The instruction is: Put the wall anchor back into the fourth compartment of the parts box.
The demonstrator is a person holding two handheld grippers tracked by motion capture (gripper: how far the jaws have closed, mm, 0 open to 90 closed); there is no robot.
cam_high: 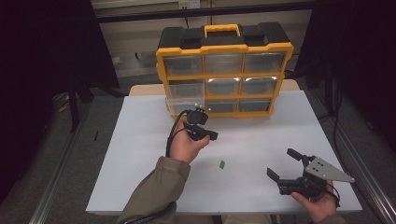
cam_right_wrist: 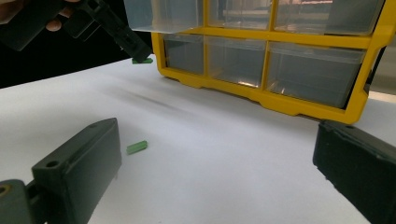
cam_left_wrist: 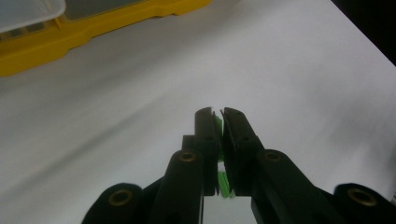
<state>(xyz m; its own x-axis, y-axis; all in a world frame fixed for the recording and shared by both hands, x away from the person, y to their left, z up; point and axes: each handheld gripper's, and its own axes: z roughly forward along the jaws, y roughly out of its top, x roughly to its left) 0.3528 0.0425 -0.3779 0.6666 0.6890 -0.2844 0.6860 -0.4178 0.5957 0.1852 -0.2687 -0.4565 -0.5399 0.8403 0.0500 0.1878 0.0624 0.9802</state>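
Gripping a small green piece, the left gripper has its jaws clenched on it, raised off the white table near centre, just at 6 o'clock of the yellow drawer organizer. Its bottom-left clear drawer is pulled out. A second green piece lies loose on the table at 5 o'clock of the left gripper. Right gripper sits at 4 o'clock of the table, jaws released, wide apart, nothing between them.
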